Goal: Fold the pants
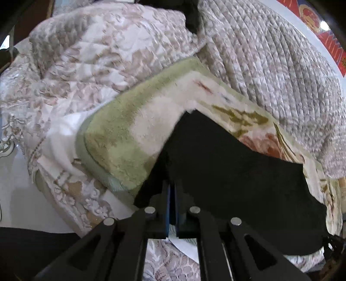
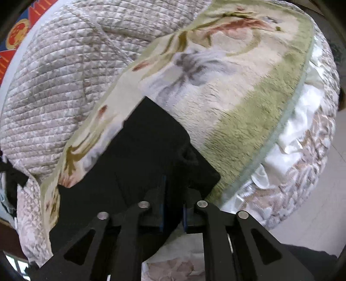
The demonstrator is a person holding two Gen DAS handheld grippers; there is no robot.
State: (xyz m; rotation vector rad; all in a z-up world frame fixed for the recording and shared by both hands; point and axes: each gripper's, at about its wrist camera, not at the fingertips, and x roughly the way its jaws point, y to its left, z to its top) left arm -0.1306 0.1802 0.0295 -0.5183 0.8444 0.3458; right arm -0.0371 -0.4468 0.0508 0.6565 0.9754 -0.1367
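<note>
The black pants (image 1: 227,168) lie on a fleece blanket with a green border and flower print (image 1: 121,129). My left gripper (image 1: 172,188) is shut on the pants' left edge, the blue pads pinching the cloth. In the right wrist view the pants (image 2: 138,155) spread forward from my right gripper (image 2: 173,190), which is shut on their near right edge. The cloth hangs between the two grippers, with its far corner resting on the blanket (image 2: 227,90).
A quilted beige and white bedspread (image 1: 270,64) covers the bed behind and around the blanket; it also shows in the right wrist view (image 2: 54,86). A red patterned cloth (image 1: 324,32) lies at the far edge. A dark object (image 1: 192,15) sits at the top. Pale floor (image 2: 324,205) lies to the right.
</note>
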